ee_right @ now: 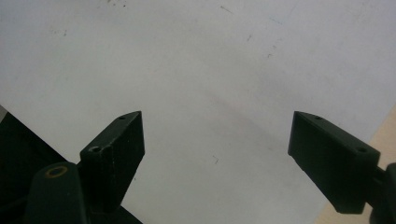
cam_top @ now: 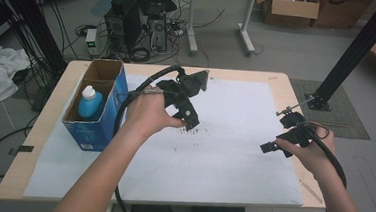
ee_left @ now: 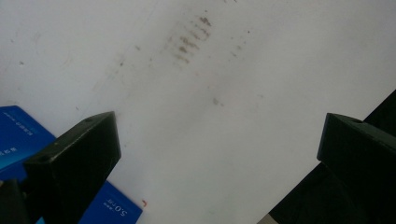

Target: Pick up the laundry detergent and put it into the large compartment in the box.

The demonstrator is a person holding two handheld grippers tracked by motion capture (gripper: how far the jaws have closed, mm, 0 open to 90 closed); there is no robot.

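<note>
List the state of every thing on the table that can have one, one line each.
left gripper: open, nothing between the jaws, over the white sheet.
right gripper: open, nothing between the jaws.
blue box: upright, top open.
bottle: upright inside the blue box, white cap on.
white sheet: flat on the table, smudged near the middle.
</note>
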